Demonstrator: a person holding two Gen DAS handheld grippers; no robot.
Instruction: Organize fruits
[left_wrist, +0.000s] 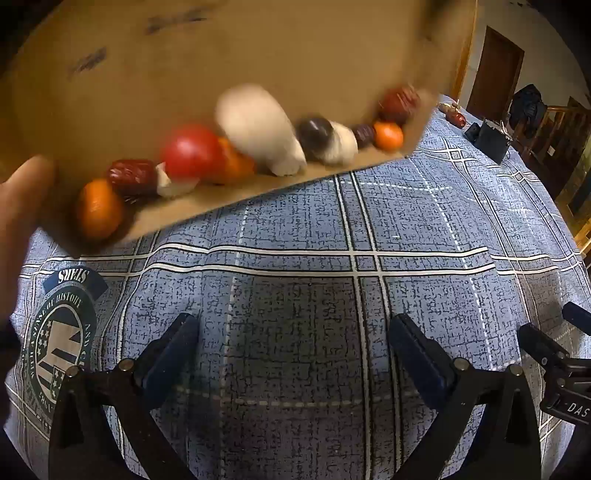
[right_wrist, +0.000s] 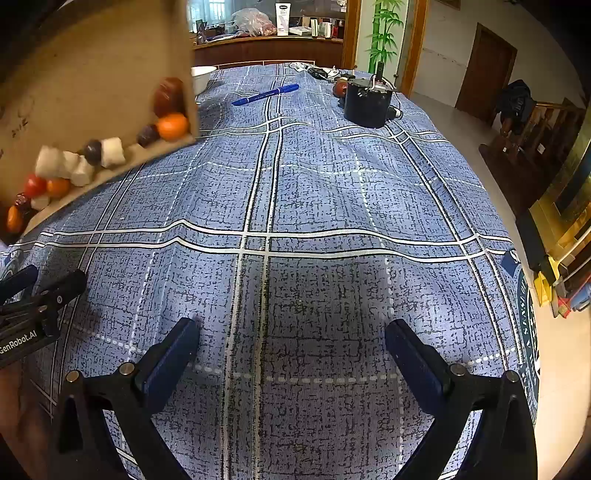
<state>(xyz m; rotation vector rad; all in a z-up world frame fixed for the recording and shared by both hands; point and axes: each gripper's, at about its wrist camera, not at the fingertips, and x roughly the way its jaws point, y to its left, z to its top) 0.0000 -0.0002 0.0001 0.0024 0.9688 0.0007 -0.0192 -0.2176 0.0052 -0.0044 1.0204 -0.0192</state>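
While a hand (left_wrist: 22, 206) tilts the cardboard box (left_wrist: 221, 55) ahead-left of my jaws, fruits (left_wrist: 192, 151) roll toward its low edge, presumably to spill onto the worktop (right_wrist: 314, 206); both jaws spread, empty.

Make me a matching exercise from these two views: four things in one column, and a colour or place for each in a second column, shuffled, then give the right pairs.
Things
1. cardboard box
2. pen
3. black cylinder
4. left gripper

Colour or place
A. blue, lying on the far part of the cloth
B. open, nothing between its fingers, above the checked cloth
C. tilted, with fruits gathered along its lower edge
D. standing far right on the cloth, cable beside it

Pairs: 1-C, 2-A, 3-D, 4-B
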